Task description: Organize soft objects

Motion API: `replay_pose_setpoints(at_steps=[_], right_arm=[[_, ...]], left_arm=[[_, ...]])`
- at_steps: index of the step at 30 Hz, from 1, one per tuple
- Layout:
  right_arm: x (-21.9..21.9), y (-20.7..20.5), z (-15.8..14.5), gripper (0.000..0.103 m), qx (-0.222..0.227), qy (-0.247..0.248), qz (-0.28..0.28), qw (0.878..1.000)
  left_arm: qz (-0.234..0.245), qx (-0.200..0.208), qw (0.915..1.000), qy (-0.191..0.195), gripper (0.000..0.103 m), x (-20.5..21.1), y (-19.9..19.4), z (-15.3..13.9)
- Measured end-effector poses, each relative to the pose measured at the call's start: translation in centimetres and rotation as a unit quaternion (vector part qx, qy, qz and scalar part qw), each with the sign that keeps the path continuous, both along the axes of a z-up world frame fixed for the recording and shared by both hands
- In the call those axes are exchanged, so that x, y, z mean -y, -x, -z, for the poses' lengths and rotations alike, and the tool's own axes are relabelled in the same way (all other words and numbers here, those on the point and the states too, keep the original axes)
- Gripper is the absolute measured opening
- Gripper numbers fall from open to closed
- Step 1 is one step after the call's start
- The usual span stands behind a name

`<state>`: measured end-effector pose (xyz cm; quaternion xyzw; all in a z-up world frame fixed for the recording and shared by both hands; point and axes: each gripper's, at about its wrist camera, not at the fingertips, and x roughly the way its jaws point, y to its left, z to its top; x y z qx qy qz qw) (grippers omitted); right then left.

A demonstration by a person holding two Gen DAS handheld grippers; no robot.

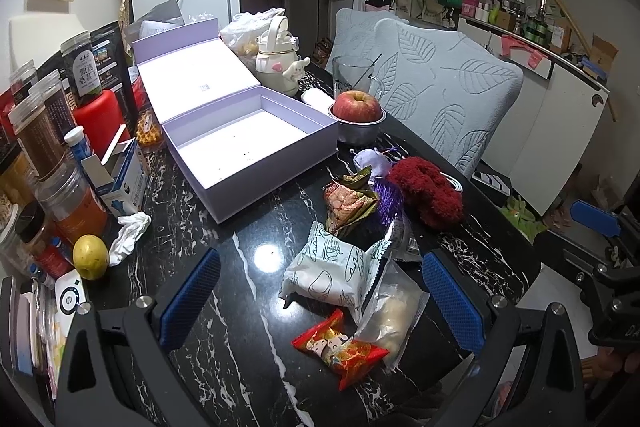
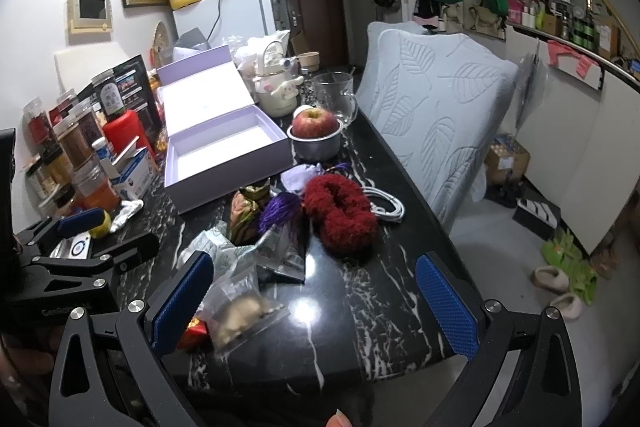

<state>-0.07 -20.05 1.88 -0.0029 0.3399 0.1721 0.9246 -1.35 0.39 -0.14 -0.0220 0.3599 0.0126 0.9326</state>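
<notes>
The lavender box [image 1: 256, 143] sits lid-up at the worktop [image 1: 248, 307] middle, seemingly ready to take the soft pile near the right edge: red fuzzy scrunchie [image 1: 426, 189], snack packets [image 1: 332, 273]. Left hand-held gripper [image 1: 320, 301] hovers spread wide over the packets, holding nothing; right hand-held gripper [image 2: 316, 303] is equally wide and empty.

Open box [image 1: 248, 143] lies behind snack packets [image 1: 332, 275].

The left gripper [image 1: 320, 301] is hovering with its blue-padded fingers [image 1: 190, 297] spread wide, gripping nothing. The right gripper [image 2: 316, 305] is likewise gaping, pads [image 2: 446, 305] well apart and empty, just beside its partner.
</notes>
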Motion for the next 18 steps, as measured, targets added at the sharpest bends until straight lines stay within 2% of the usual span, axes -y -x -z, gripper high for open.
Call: replay_pose_setpoints(at_steps=[18], right_arm=[[0.3, 1.8, 0.0, 0.103, 0.009, -0.02, -0.012, 1.0]], left_arm=[[-0.006, 0.006, 1.0, 0.001, 0.103, 0.1, 2.2, 0.2]])
